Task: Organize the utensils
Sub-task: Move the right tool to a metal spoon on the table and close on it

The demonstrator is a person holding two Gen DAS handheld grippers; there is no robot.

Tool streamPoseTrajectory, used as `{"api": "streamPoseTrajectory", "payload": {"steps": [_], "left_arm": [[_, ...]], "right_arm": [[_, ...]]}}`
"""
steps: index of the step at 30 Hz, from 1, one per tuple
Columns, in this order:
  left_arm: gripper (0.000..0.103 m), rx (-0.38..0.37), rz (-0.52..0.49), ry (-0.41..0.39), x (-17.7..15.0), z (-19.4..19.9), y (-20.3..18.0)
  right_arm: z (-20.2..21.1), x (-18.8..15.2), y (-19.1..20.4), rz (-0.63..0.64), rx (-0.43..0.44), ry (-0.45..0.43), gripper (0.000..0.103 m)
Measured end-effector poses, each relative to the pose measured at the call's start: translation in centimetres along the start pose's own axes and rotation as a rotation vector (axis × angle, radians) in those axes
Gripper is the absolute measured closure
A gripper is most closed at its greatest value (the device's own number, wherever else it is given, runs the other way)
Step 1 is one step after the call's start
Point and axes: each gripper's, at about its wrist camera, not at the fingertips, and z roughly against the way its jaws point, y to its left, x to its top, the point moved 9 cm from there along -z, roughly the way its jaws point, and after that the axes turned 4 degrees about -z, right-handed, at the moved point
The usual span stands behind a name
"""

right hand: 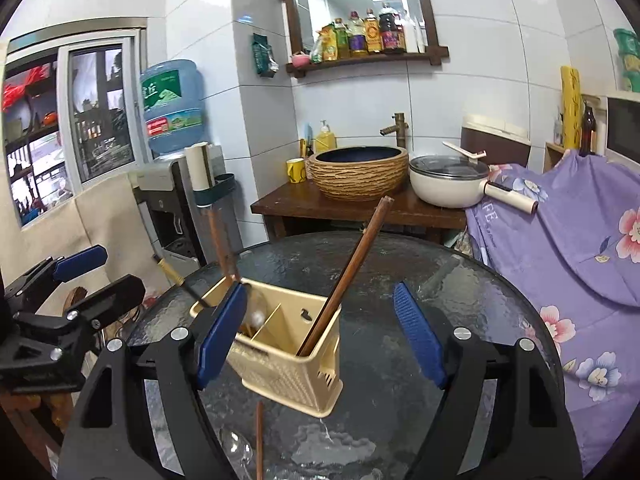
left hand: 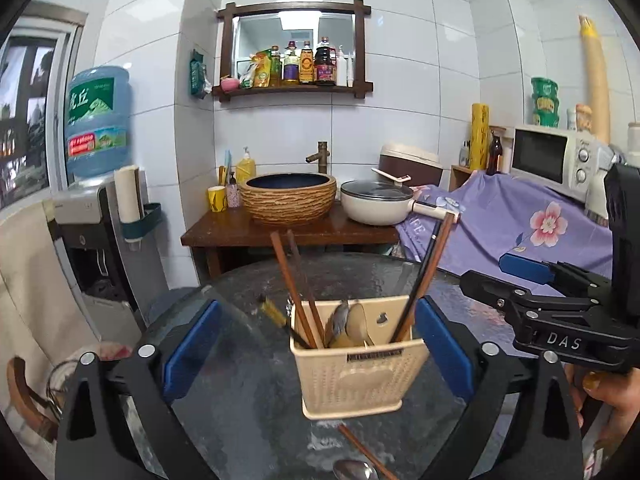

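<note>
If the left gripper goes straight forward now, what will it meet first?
Probably the beige utensil holder, standing between the open left gripper pads; depth is unclear.

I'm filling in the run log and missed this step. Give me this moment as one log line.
left gripper: open, empty | right gripper: open, empty | utensil holder: chopsticks, spoons inside | glass table: chopstick, spoon left out

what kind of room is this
Likely a small home kitchen: a white microwave oven, a white lidded saucepan beside a woven-look basin sink, and sauce bottles on a dark wooden wall shelf.
</note>
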Motion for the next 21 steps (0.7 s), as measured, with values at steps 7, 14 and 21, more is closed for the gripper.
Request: {"api": "streamPoseTrajectory", "payload": {"steps": [7,14,21], "left_arm": [[0.007,0.011,0.068,0.058,-5.5,2.4,1.3],[0.007,0.049,0.11,0.192,-12.3,1.9,2.9],[0.031,0.02,0.184,0.331,-17.8,0.4,3.4]], "right_arm": [[1.6,-5.4,1.8,0.052,0.059,0.079,0.016],[0.0,-12.5,1.3,0.018,0.064,0.23,0.016],[-1.0,-18.2,0.6,0.023,0.027,0.325,0.016]]}}
